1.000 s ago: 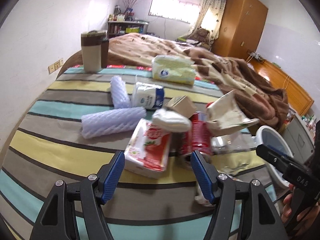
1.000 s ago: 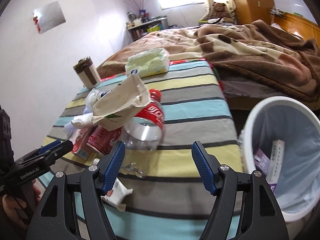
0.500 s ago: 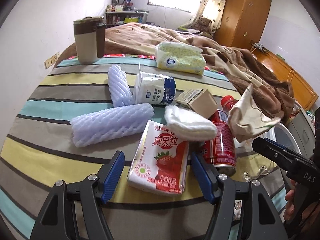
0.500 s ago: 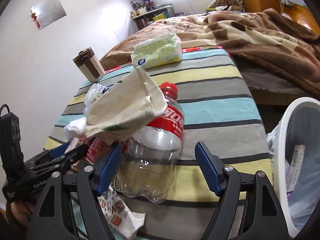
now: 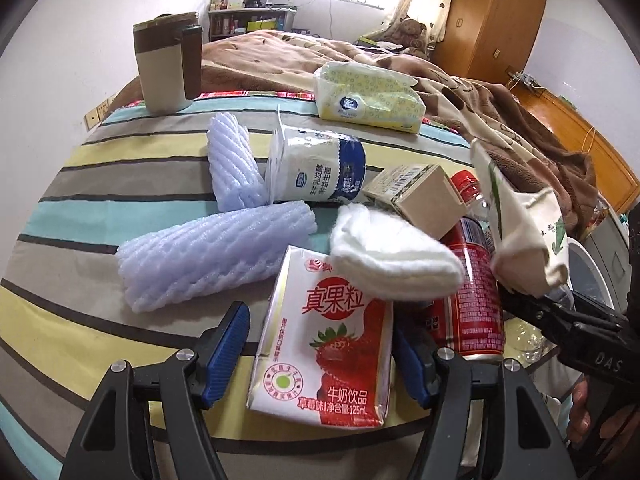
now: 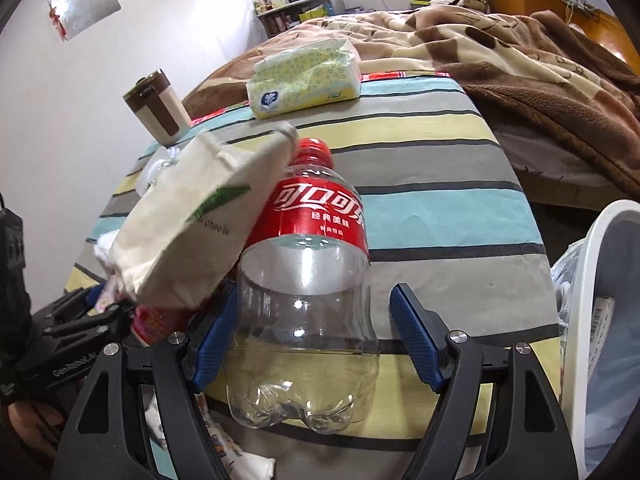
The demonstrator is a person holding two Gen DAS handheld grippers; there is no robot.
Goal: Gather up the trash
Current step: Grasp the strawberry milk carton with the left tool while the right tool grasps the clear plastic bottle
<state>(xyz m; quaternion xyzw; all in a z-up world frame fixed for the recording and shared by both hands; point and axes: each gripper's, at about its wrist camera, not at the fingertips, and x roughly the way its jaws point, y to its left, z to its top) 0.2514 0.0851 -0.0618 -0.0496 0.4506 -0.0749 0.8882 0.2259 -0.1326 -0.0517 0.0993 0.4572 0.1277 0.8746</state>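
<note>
The left gripper (image 5: 320,354) is held open astride a glossy rectangular carton (image 5: 324,344); a ribbed foam sleeve (image 5: 216,256) lies at 10 o'clock. The right gripper (image 6: 312,344), its jaws just widened, is open around a clear plastic bottle (image 6: 308,308), pads not pressing. Both items are framed closer than before.

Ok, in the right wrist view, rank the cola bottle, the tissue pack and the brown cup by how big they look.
1. Cola bottle, largest, though it lies nearest the camera, so that is partly nearness.
2. Tissue pack.
3. Brown cup, smallest; it stands far back, so its true size against the pack is unsure.
</note>
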